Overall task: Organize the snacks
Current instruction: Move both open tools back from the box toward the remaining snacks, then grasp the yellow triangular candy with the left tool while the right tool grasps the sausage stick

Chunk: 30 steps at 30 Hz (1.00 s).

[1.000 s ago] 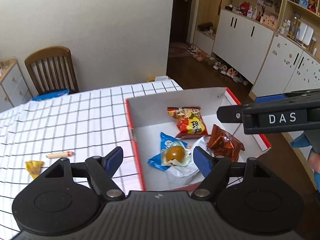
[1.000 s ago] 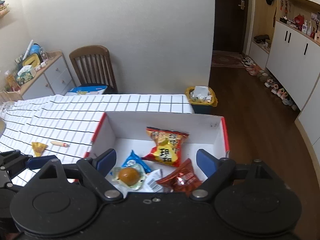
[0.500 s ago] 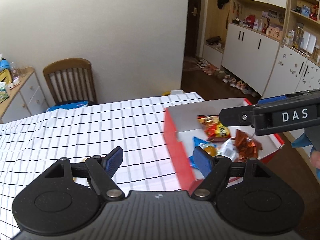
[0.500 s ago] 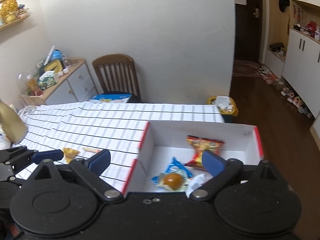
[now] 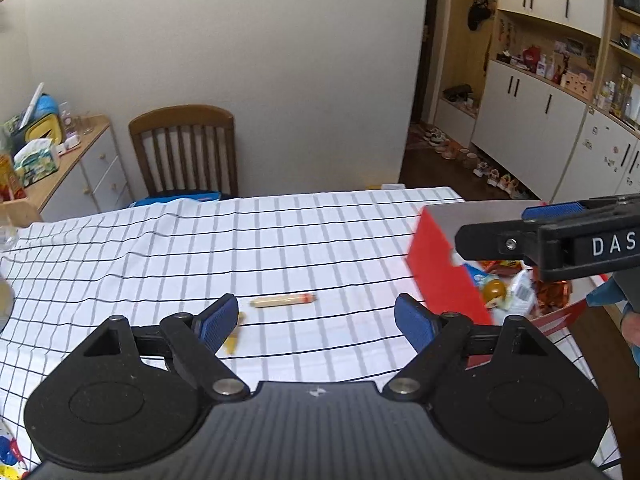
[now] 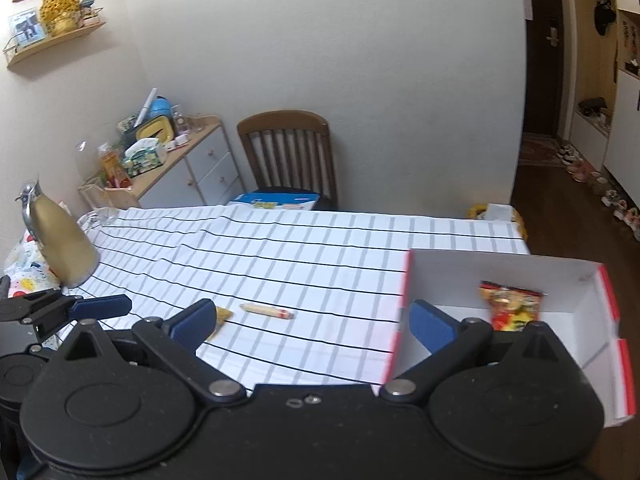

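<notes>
A red and white box [image 5: 442, 276] [image 6: 504, 264] stands at the table's right end with several snack packets inside, among them a red-yellow bag [image 6: 510, 306] and a clear packet with a round brown snack [image 5: 494, 290]. A sausage stick [image 5: 285, 301] [image 6: 267, 311] lies on the checked cloth. A small yellow packet [image 5: 232, 340] [image 6: 222, 316] lies left of it, partly hidden by a fingertip. My left gripper [image 5: 316, 320] is open and empty just short of the stick. My right gripper [image 6: 312, 324] is open and empty; it also shows at the right of the left wrist view [image 5: 560, 236].
A gold jug [image 6: 60, 244] stands at the table's left edge. A wooden chair [image 5: 186, 150] with a blue-and-white box on its seat [image 6: 276, 201] stands behind the table, and a low cabinet [image 6: 188, 168] with clutter stands left of the chair. A yellow bin [image 6: 496, 214] stands past the far right corner.
Both grippers have swung left, away from the box and towards the sausage stick and yellow packet. Both stay open and empty.
</notes>
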Motion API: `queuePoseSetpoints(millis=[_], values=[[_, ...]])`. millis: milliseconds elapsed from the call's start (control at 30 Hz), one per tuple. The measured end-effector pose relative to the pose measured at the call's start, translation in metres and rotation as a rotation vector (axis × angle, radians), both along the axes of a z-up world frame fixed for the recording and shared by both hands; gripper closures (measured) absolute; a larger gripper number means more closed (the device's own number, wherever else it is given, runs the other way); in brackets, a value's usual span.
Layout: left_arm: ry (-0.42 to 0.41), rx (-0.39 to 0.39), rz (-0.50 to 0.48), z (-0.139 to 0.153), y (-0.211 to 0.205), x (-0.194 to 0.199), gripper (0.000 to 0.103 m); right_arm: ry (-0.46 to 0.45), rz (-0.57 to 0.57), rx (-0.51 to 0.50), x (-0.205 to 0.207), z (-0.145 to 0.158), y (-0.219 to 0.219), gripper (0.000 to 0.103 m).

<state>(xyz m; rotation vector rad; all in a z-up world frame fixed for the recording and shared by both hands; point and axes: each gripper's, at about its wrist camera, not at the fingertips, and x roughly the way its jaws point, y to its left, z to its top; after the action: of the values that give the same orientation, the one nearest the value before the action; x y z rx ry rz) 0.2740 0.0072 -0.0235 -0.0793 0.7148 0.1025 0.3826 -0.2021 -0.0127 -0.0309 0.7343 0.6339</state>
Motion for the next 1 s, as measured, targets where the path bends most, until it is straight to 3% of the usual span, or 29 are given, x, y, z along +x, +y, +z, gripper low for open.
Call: queuePoseSetpoints(millis=[433, 800, 1000], values=[[-0.003, 0.002, 0.098, -0.027, 0.071, -0.009, 0.018, 0.026, 0.046, -0.055, 0.004, -0.023, 0.067, 0.0], [0.086, -0.085, 0.146, -0.076, 0.106, 0.007, 0.018, 0.021, 0.27, -0.228, 0.018, -0.043, 0.125, 0.005], [0.122, -0.081, 0.144, -0.106, 0.112, 0.024, 0.018, 0.023, 0.327, -0.316, 0.037, -0.065, 0.146, 0.015]])
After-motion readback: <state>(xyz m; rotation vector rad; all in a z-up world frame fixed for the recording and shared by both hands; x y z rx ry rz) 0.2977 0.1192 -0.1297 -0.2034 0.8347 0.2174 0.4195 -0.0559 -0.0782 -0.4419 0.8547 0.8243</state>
